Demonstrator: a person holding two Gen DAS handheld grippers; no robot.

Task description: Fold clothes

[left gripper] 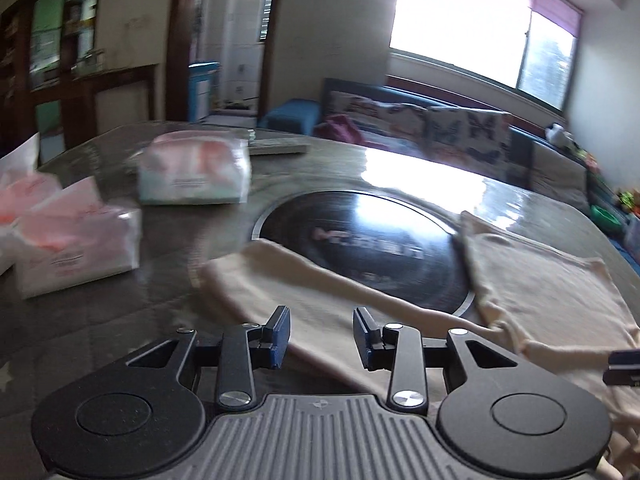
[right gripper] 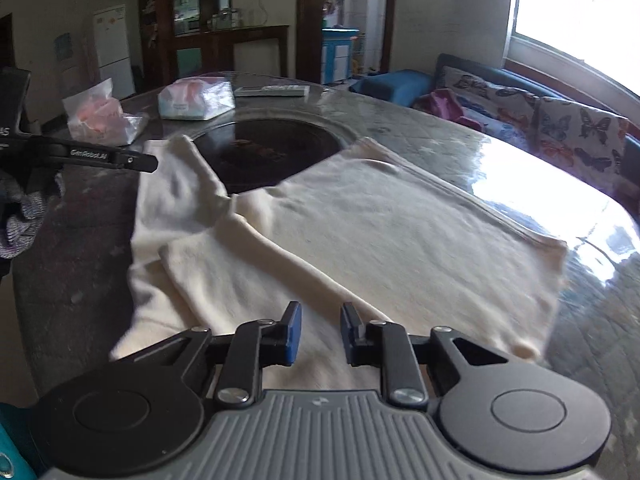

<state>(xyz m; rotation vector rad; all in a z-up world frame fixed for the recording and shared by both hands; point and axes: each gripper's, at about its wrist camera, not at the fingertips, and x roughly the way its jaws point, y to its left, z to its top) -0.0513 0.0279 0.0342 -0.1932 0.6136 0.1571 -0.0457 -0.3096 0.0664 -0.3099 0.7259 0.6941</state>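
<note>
A cream garment (right gripper: 360, 232) lies spread on the round stone table (right gripper: 460, 140), partly over the dark round cooktop (right gripper: 264, 148) in its middle. One sleeve (right gripper: 176, 184) stretches to the left and is folded over. In the left wrist view the garment (left gripper: 540, 292) shows with the sleeve (left gripper: 304, 288) just ahead of the fingers. My left gripper (left gripper: 321, 334) is open and empty above the sleeve. My right gripper (right gripper: 320, 332) is open and empty above the garment's near edge. The left gripper's body (right gripper: 80, 156) shows at the left of the right wrist view.
Three tissue packs (left gripper: 192, 172) (left gripper: 76, 244) (right gripper: 100, 116) sit on the far left of the table, with a remote (right gripper: 272, 90) behind. A sofa with butterfly cushions (right gripper: 560, 124) stands beyond the table under a bright window.
</note>
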